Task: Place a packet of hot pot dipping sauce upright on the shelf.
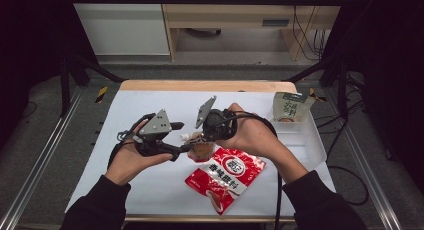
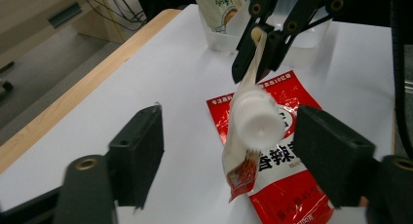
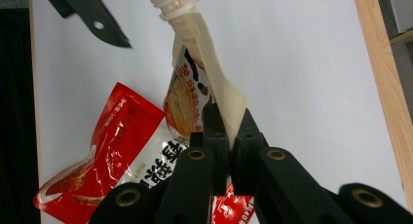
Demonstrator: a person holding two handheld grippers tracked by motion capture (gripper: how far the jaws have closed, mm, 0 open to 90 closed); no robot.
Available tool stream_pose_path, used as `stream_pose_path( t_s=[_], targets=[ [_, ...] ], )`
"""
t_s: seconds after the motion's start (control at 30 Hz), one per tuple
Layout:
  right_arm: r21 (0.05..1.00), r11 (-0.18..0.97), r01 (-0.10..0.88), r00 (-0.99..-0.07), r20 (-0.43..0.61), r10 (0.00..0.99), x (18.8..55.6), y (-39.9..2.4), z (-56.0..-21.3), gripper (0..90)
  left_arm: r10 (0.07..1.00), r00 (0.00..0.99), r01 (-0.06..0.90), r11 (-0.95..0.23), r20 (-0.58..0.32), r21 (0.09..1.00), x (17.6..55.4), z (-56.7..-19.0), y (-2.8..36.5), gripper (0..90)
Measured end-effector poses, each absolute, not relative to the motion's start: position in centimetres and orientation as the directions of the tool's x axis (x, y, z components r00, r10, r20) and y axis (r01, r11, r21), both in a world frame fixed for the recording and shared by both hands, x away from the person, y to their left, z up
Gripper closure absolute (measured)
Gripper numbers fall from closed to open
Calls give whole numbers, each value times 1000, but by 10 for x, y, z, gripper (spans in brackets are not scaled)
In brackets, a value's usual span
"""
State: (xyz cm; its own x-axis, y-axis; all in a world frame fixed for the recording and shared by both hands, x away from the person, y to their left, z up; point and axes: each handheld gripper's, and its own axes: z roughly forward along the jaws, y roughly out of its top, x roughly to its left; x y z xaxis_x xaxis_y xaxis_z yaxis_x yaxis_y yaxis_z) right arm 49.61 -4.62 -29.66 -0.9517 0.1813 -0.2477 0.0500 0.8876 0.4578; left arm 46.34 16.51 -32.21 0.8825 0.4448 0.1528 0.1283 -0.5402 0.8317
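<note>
High view placed both hands over the middle of the white-covered table (image 1: 150,190), the right gripper (image 1: 199,138) and the left gripper (image 1: 184,146) meeting above a red sachet (image 1: 226,177) that lay flat on the sheet. Between them hung a small spouted pouch (image 1: 202,149) with a white screw cap (image 1: 185,137), held clear of the table. Right gripper view showed its own two black jaws pressed together on the flat edge of the pouch (image 3: 214,95), pinching the film so that the pouch stood out from the tips with its spout (image 3: 170,2) pointing away. Left gripper view showed the left jaws spread wide, one on each side of the cap (image 2: 257,118), with neither pad touching it and clear space at both sides. The step in hand looked like the unscrewing of the cap, caught between two turns while the left jaws stood free of it. The next move probably called for the left jaws to close squarely on the cap and twist, while the right grip held the pouch steady. A clear tray (image 1: 305,140) with a green packet (image 1: 290,107) stood well apart at the right
</note>
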Motion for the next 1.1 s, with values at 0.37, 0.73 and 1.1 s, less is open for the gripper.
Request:
stream_pose_path(
  t_s=[0.37, 0.73, 1.1],
  targets=[
    [494, 868, 55, -933, -285, 222, 498, -72, -281, 879, 526, 844, 206, -502, 108, 840, 459, -351, 193, 107],
    [517, 851, 89, -897, -330, 295, 496, -122, -260, 879, 618, 784, 286, -438, 54, 852, 443, -392, 220, 53],
    [521, 839, 157, -850, -362, 383, 495, -176, -248, 879, 710, 700, 336, -422, 76, 842, 436, -432, 255, 56]
  ],
)
